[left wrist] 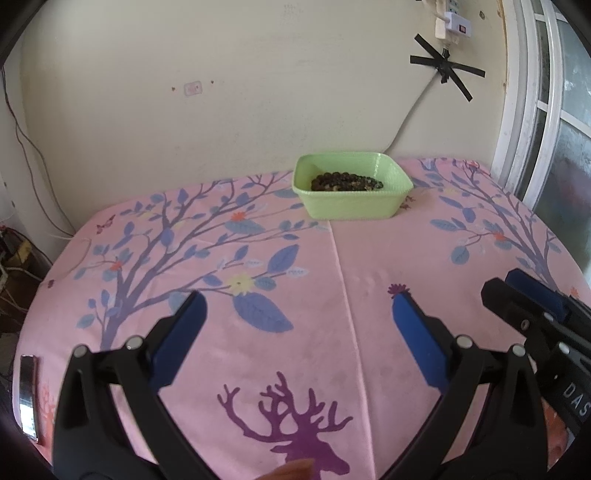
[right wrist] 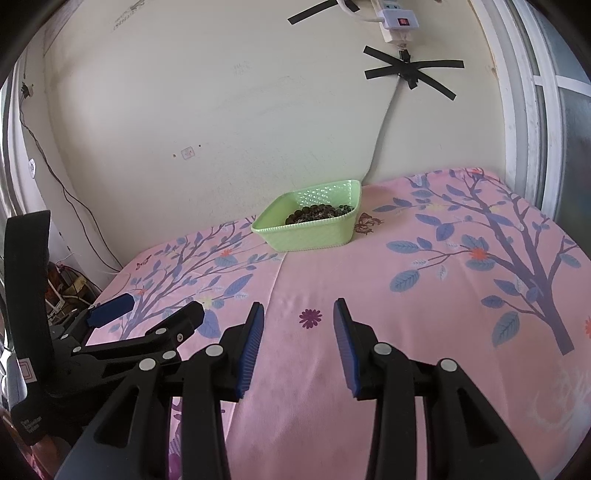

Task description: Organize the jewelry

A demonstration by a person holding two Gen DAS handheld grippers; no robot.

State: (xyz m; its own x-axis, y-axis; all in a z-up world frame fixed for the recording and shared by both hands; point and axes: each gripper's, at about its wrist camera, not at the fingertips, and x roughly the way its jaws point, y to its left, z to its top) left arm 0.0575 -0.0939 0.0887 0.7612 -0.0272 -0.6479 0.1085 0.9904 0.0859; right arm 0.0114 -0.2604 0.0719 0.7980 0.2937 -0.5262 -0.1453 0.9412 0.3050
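A light green plastic basket (left wrist: 384,208) stands at the far side of the table near the wall; it also shows in the right wrist view (right wrist: 314,236). Dark beaded jewelry (left wrist: 345,182) lies inside it, seen too in the right wrist view (right wrist: 317,213). My left gripper (left wrist: 299,302) is open and empty, low over the pink cloth, well short of the basket. My right gripper (right wrist: 299,306) is open and empty, also short of the basket. Each gripper shows in the other's view: the right one (left wrist: 524,291) at the right edge, the left one (right wrist: 147,308) at the left.
A pink tablecloth (left wrist: 332,280) with tree and deer prints covers the table (right wrist: 406,266). A wall stands right behind the basket, with a taped cable (left wrist: 443,66) and a power strip (right wrist: 397,20). A window (left wrist: 554,110) is at the right. Cables and clutter (left wrist: 14,254) lie beyond the left table edge.
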